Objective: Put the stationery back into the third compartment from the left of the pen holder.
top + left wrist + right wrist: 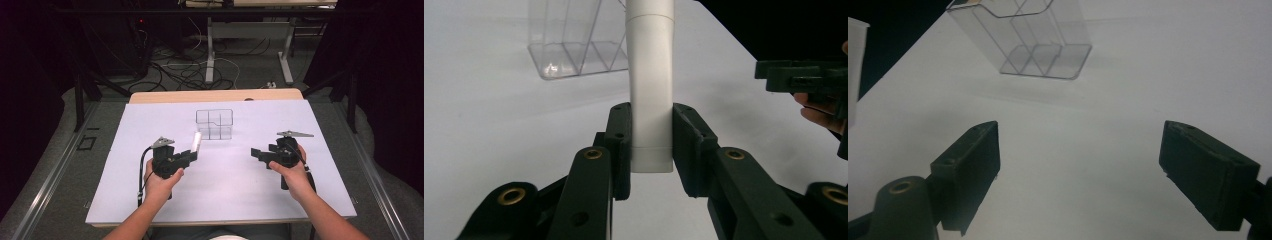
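A white plastic tube (196, 142) stands up from my left gripper (192, 152), whose jaws are shut on its lower end. In the left gripper view the tube (651, 85) is pinched between both pads, close to its bottom edge. A clear compartment box (214, 124) stands on the white board just beyond the tube, also seen as the box (574, 55) up left. My right gripper (256, 154) hovers at the right, pointing left, jaws wide open with nothing between them (1078, 170). The clear box (1033, 40) lies ahead of it, and the tube's edge (855, 65) shows at far left.
The white board (150, 190) covers a wooden table. Dark floor with cables and table legs (210, 55) lies beyond the far edge. The right gripper (789, 77) appears at the right of the left gripper view.
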